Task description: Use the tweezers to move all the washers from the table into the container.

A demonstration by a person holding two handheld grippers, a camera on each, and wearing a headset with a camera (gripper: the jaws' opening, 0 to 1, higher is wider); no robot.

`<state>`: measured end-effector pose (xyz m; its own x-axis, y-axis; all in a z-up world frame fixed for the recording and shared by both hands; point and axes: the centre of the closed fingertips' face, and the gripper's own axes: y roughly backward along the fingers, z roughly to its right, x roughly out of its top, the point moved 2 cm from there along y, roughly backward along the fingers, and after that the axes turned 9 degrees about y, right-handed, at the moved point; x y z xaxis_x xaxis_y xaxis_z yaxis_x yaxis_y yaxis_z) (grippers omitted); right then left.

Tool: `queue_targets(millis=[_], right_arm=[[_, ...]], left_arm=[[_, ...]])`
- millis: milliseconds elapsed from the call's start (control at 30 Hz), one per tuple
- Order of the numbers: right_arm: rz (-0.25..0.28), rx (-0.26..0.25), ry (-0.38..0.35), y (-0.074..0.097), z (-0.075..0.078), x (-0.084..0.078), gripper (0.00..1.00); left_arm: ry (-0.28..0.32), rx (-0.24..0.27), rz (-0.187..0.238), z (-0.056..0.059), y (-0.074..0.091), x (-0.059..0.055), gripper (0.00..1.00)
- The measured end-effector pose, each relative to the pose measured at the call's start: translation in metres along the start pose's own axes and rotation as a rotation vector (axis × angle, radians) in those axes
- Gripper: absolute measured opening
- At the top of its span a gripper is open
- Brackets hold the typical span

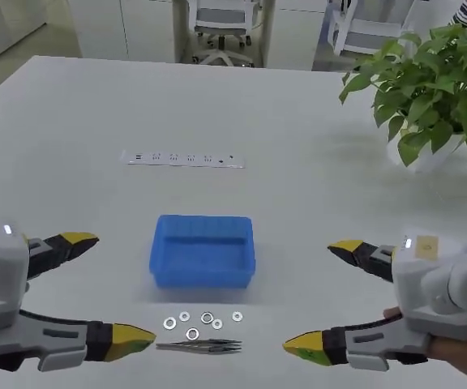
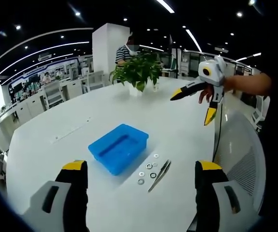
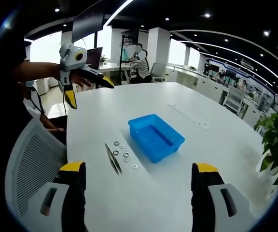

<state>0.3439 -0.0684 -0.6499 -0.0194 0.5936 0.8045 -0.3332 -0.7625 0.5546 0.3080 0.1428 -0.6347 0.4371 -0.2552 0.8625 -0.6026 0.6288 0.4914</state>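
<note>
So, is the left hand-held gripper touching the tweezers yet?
Apart. The left gripper view shows the tweezers lying ahead of the left hand-held gripper, bare table between them.

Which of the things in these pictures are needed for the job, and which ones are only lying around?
Needed for the job: tweezers; washers; blue container; left gripper and right gripper, both open.

Only lying around: potted plant; white strip beyond the container; office chairs behind the table.
</note>
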Motion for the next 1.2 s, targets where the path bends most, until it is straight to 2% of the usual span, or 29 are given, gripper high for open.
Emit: queue_targets(millis=[167, 267, 400, 533, 800, 1200], right_arm=[[-0.014, 0.026, 0.030, -0.003, 0.001, 0.000, 0.90], [-0.025, 0.043, 0.051, -0.004, 0.002, -0.001, 0.89], [-0.032, 0.059, 0.069, -0.006, 0.003, -0.001, 0.88], [-0.044, 0.085, 0.091, -0.009, 0.003, -0.003, 0.85], [-0.053, 0.131, 0.141, -0.019, 0.004, -0.004, 0.78], [-0.066, 0.201, 0.230, -0.038, 0.002, -0.002, 0.69]], left_arm=[[-0.033, -0.016, -0.025, -0.003, -0.003, 0.000, 0.96], [-0.061, -0.031, -0.023, -0.003, -0.004, 0.002, 0.92], [-0.066, -0.044, -0.032, -0.005, -0.007, 0.002, 0.91], [-0.086, -0.063, -0.057, -0.006, -0.010, 0.000, 0.89], [-0.136, -0.118, -0.113, -0.005, -0.018, -0.009, 0.75], [-0.201, -0.173, -0.191, -0.002, -0.032, -0.022, 0.64]])
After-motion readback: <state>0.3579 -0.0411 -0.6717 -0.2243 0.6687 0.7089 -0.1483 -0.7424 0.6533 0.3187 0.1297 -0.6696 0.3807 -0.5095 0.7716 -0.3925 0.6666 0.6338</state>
